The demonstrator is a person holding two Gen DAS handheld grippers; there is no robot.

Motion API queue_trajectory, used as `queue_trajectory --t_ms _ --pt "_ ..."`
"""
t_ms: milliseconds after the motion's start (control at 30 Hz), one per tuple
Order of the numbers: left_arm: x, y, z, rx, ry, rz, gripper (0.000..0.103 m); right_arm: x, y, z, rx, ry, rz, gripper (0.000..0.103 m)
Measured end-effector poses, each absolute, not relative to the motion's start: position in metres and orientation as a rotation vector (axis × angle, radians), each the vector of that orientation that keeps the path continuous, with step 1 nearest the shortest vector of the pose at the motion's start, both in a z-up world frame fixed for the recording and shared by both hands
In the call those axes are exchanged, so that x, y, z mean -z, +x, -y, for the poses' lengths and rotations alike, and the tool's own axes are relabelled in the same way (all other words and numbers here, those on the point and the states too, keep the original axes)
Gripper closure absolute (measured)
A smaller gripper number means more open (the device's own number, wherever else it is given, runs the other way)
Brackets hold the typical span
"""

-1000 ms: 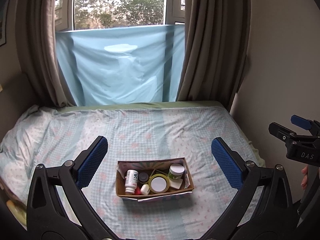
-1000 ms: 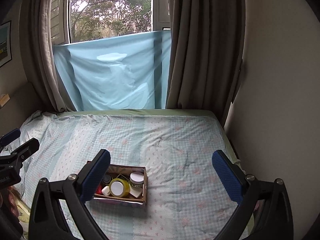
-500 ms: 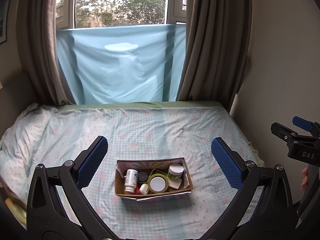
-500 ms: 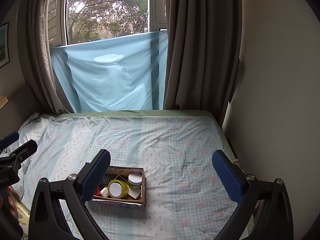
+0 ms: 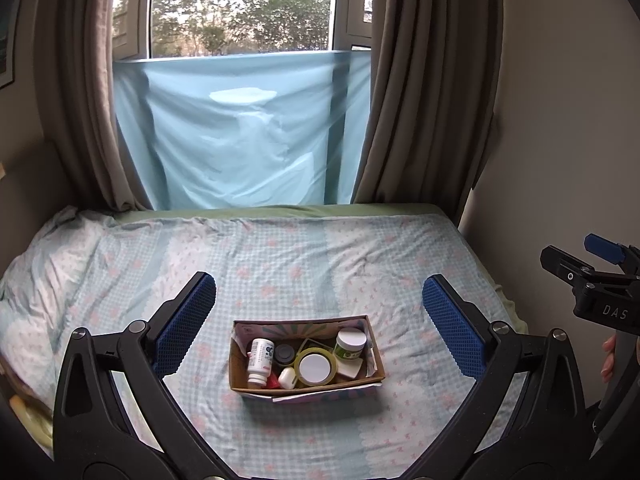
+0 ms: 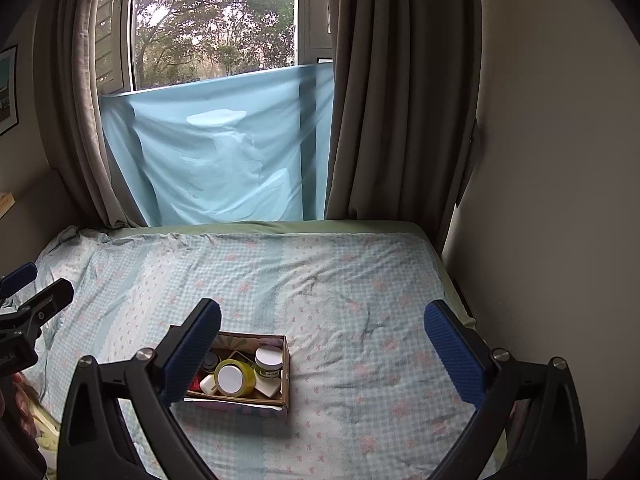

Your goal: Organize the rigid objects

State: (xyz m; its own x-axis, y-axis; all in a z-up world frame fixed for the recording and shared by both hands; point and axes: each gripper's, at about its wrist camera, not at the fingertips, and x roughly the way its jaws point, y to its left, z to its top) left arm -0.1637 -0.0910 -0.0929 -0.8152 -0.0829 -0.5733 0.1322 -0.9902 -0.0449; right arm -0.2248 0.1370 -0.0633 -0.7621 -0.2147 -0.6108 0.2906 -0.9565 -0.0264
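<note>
Left gripper: fingers spread wide, nothing between the pads, held above the bed. Cardboard box sits on the checked sheet, centred in the gap between the two fingers and a little below the tips.

In the box, left to right: white pill bottle lying tilted by the left wall; dark-lidded jar just beside it; small white cap at the front; yellow tape roll in the middle; green jar with white lid nearest the right finger. Something red low at the front, too hidden to name.

Right gripper: fingers likewise wide apart, empty. Here the box lies just inside the left finger, which covers its near-left corner; the right finger is well apart from it.
</note>
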Motion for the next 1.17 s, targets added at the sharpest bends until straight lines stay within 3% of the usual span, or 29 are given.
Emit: queue_trajectory --t_ms 1167 --pt "0.078 -0.151 0.082 2.86 0.737 -0.12 0.0 0.057 -0.217 -0.136 2.728 0.888 -0.177 0.002"
